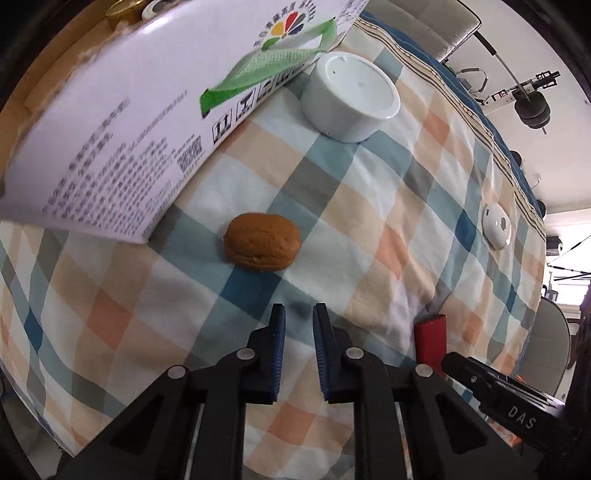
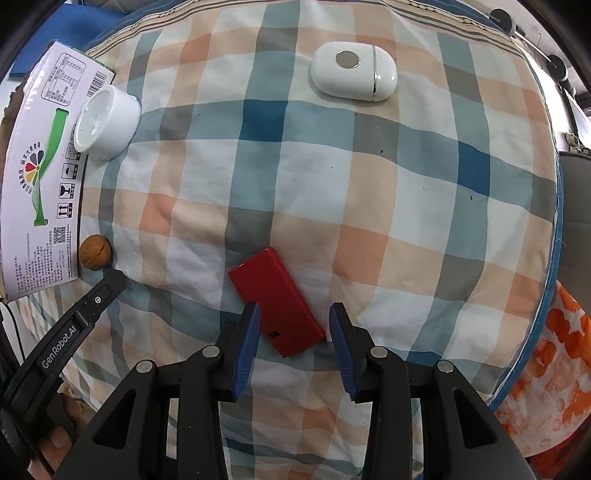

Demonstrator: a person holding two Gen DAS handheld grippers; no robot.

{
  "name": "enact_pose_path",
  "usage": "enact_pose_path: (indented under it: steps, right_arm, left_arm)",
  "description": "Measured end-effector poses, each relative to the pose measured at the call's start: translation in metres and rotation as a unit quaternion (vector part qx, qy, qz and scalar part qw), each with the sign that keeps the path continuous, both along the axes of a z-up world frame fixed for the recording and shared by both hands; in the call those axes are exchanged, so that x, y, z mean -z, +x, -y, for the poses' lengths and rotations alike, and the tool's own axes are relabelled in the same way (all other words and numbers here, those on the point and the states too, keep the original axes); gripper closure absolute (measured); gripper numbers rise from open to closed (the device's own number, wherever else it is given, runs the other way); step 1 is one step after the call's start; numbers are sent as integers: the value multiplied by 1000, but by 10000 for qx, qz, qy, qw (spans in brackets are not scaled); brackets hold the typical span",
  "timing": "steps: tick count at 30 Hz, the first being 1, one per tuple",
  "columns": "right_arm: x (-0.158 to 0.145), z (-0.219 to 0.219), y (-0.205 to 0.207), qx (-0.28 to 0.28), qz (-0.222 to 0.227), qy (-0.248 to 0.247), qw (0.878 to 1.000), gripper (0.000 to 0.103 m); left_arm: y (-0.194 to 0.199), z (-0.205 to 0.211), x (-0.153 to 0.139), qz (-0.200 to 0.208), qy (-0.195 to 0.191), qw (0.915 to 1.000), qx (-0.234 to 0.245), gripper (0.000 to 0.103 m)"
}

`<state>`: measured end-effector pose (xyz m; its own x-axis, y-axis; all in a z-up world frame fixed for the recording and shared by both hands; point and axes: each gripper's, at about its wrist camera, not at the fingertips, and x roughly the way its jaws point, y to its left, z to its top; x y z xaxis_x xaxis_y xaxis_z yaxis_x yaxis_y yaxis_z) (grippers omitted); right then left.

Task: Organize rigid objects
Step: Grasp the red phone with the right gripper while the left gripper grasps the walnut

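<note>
A brown walnut [image 1: 261, 243] [image 2: 95, 253] lies on the checked cloth [image 2: 332, 192], beside the corner of a white printed carton [image 1: 110, 129] [image 2: 40, 177]. My left gripper [image 1: 299, 314] hovers just short of the walnut, shut, with nothing between its blue pads. My right gripper [image 2: 294, 314] points straight down and is shut on a red block [image 2: 275, 302] [image 1: 430, 339], which sits askew between the pads. A white round tub [image 1: 351, 98] [image 2: 107, 123] stands upside down against the carton. A white oval device [image 2: 352, 75] [image 1: 496, 227] rests at the far side.
The carton's open top holds a gold lid [image 1: 123, 11] and other small items. The cloth's blue-trimmed edge [image 2: 556, 229] curves down the right side, with orange patterned fabric [image 2: 546, 369] beyond it. A hand [image 2: 55, 443] holds the left gripper's body.
</note>
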<state>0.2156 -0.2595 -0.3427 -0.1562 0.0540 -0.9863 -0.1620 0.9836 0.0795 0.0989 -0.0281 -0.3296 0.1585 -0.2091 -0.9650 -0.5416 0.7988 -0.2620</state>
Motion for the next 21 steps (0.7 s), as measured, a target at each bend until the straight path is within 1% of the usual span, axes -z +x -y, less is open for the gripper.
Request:
enact_pose_path:
  steps: [2, 5, 6, 7, 8, 9, 10, 12, 13, 14, 15, 17, 18, 20, 21]
  right_arm:
    - [-3, 7, -2, 50, -21, 58, 10000, 61]
    - [-4, 12, -6, 41, -51, 118, 9999, 61]
    - [-5, 13, -9, 26, -46, 122, 9999, 61]
    - [-8, 15, -14, -9, -22, 127, 9999, 61]
    - [-9, 15, -14, -36, 6, 113, 9999, 61]
    - [-10, 15, -15, -46, 44, 88, 9999, 61]
    - [-10, 15, -16, -36, 72, 89, 9999, 61]
    - [-11, 17, -15, 91, 48, 184, 9998, 61]
    - [-13, 17, -17, 147, 34, 239, 9996, 61]
    - [-16, 17, -17, 198, 24, 287, 9994, 61]
    - [-17, 17, -15, 218, 28, 305, 9993, 61]
    - [-22, 19, -8, 248, 66, 325, 9991, 61]
    - [-24, 20, -7, 252, 81, 332, 9991, 61]
    - [-29, 18, 0, 242, 104, 337, 9991, 61]
    - [-31, 18, 2, 233, 111, 335, 9991, 61]
  left_arm:
    - [-15, 3, 0, -41, -189, 9998, 107, 90]
    - [-34, 4, -1, -58, -206, 9995, 251, 90]
    - [-37, 4, -2, -52, -178, 9995, 239, 90]
    - [-29, 2, -4, -15, -126, 9997, 192, 89]
    - [-20, -1, -8, 85, -99, 9999, 82, 86]
    - [-5, -2, -11, 203, -53, 9998, -72, 68]
    - [3, -6, -16, 364, 21, 9990, -269, 45]
    - [11, -15, -24, 604, 216, 9952, -744, 24]
    - [12, -22, -27, 695, 220, 9928, -950, 23]
    - [20, -29, -27, 697, 255, 9913, -1088, 23]
    - [25, -33, -25, 622, 302, 9906, -1180, 23]
    - [30, -42, -21, 541, 279, 9886, -1376, 23]
    - [33, -46, -18, 433, 340, 9879, -1453, 23]
    - [40, -45, -10, 326, 321, 9878, -1487, 24]
    - [48, -40, -6, 213, 386, 9883, -1460, 32]
